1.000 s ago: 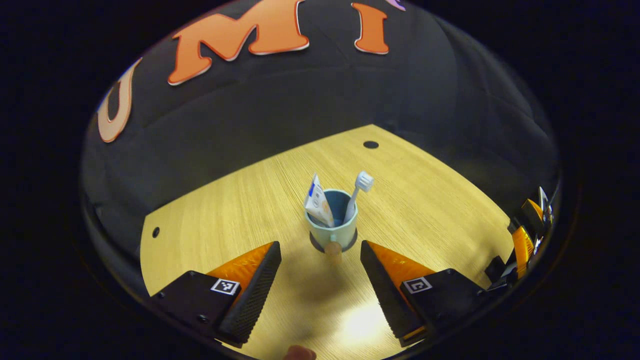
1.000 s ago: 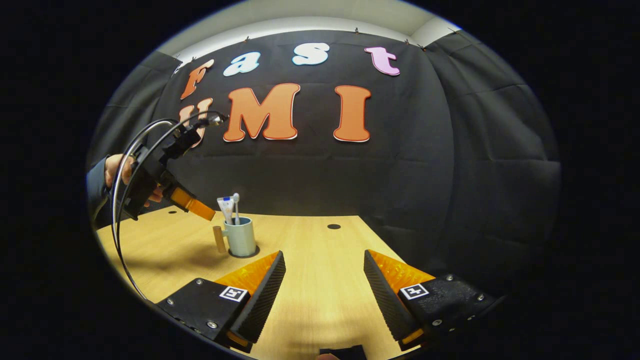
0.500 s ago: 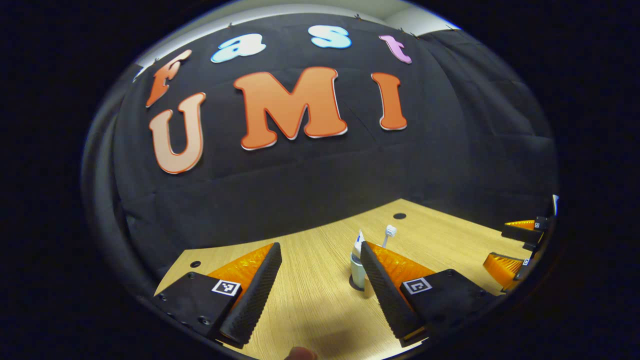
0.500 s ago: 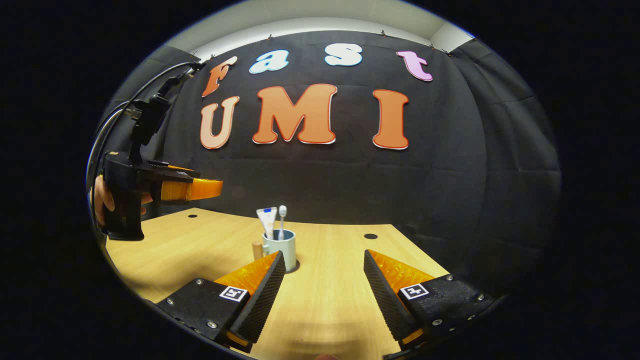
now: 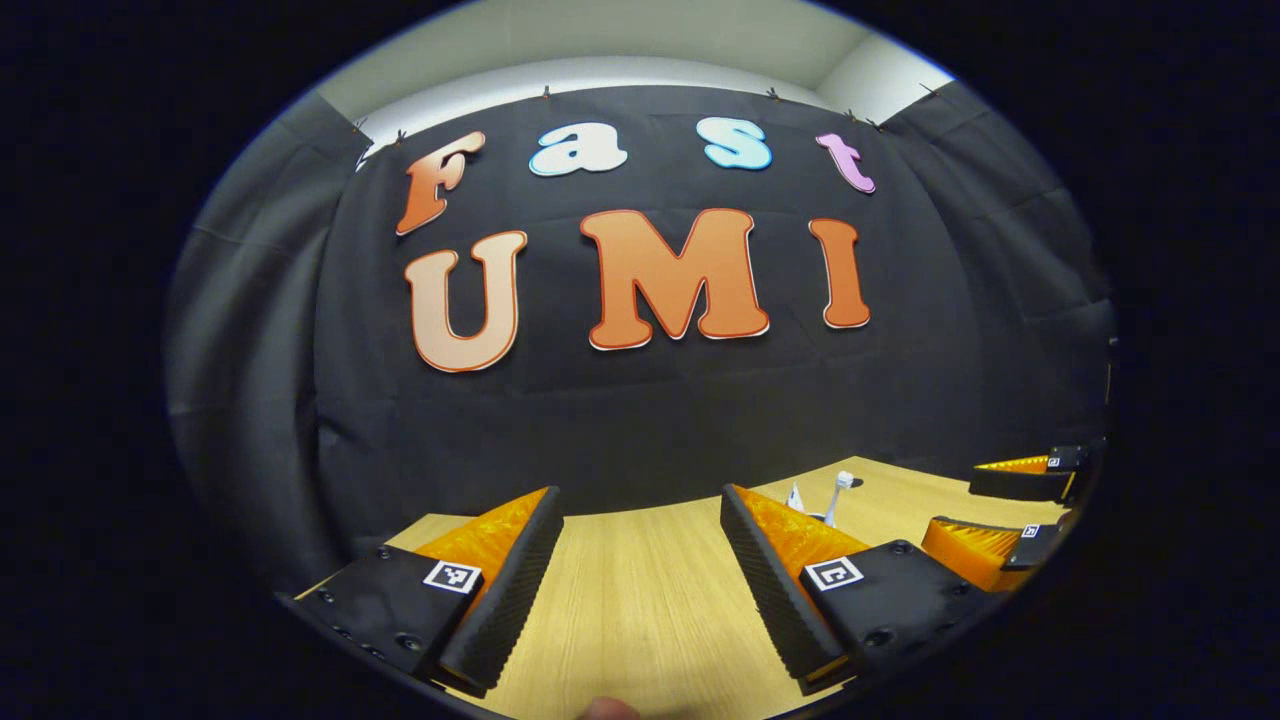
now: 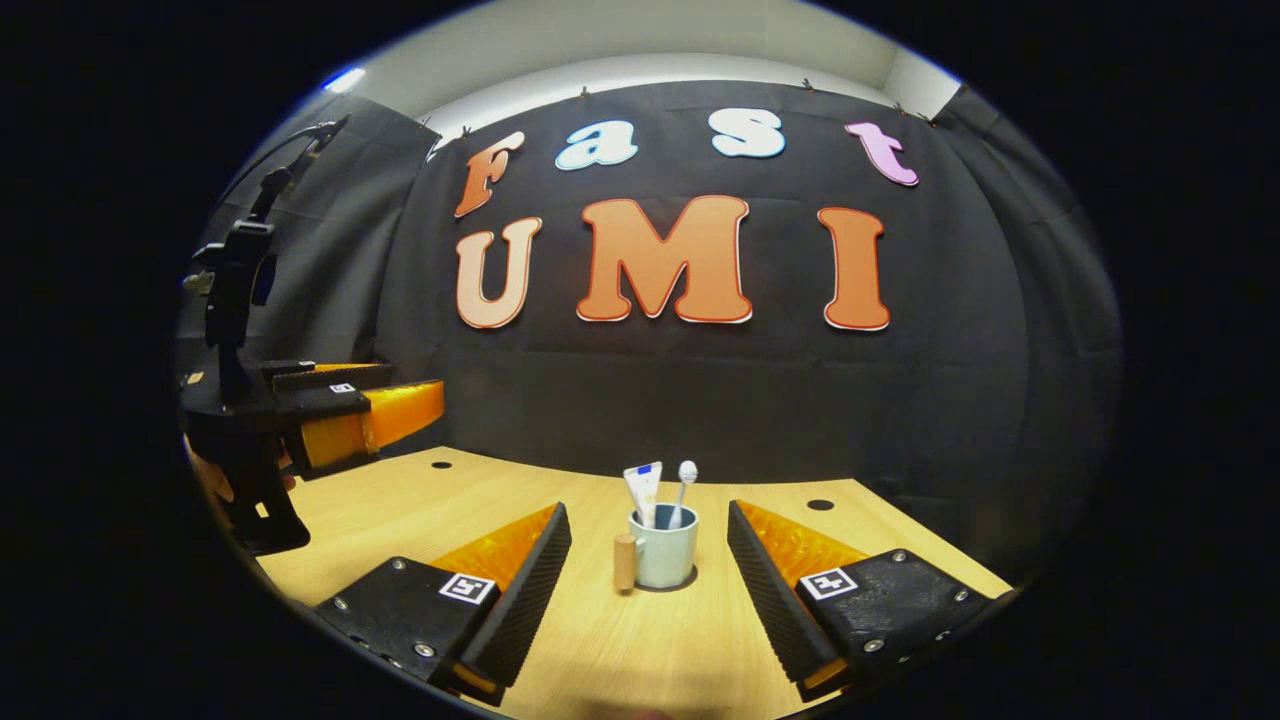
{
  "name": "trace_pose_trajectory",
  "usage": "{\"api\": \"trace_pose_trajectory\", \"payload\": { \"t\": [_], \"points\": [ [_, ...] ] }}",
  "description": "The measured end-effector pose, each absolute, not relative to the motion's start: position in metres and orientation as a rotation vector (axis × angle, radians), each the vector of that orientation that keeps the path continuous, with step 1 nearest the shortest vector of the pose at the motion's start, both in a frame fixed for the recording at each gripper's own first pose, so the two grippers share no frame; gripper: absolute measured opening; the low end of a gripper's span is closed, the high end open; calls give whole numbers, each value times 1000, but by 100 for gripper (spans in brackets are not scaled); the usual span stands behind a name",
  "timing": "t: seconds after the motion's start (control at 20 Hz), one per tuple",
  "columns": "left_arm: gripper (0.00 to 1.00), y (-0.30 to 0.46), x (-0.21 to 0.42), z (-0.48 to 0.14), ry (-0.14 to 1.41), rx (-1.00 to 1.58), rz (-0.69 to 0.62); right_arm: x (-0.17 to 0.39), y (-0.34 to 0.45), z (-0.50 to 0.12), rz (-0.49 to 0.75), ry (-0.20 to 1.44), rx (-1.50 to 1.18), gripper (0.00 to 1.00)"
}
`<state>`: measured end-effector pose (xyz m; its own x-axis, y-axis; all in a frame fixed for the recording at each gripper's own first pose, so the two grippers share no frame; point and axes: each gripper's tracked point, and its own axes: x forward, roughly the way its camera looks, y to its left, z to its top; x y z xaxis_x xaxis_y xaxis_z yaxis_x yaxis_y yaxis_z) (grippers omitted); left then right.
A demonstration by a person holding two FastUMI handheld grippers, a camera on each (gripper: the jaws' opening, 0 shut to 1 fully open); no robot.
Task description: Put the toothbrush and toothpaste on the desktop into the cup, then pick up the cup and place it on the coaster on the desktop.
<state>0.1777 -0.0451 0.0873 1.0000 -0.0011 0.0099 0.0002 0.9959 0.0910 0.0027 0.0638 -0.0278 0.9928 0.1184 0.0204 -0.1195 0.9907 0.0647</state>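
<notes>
A pale blue-green cup with a wooden handle stands upright on a dark round coaster on the wooden desktop. A white toothpaste tube and a white toothbrush stick up out of it. My right gripper is open, well short of the cup, which appears between its fingers. My left gripper is open with nothing in it; its right finger hides the cup, leaving the toothbrush head and tube tip showing. A hand holds the left gripper above the desk's left side.
The desktop has small dark holes near its far edge. Black cloth walls close in behind and at both sides. The right gripper shows at the right edge of the left gripper view.
My left gripper has drawn back from the cup and tilted up, so the cup slid right behind its finger. The right gripper turned left until the cup sat between its fingers.
</notes>
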Motion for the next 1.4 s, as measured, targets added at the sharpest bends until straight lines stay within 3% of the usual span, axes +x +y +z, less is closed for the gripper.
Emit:
{"api": "trace_pose_trajectory", "payload": {
  "t": [0.05, 0.1, 0.7, 1.15, 1.2, 1.4],
  "points": [
    [100, -49, 181, 81, -1, 76, 13, 1, 69, -27, 127, -14, 61, 100],
    [100, -50, 183, 80, 2, 53, 16, 1, 75, -26, 134, -12, 53, 95],
    [100, -31, 178, 71, 14, -39, 76, 0, 92, -16, 154, -49, 15, 96],
    [100, -42, 180, 80, -18, -2, 46, -4, 93, -10, 166, -70, 28, 96],
    [100, -43, 182, 80, -20, 4, 39, -6, 92, -8, 168, -79, 30, 100],
    [100, -47, 185, 84, -38, 21, 35, -9, 87, -6, 170, -93, 26, 96]
  ]
}}
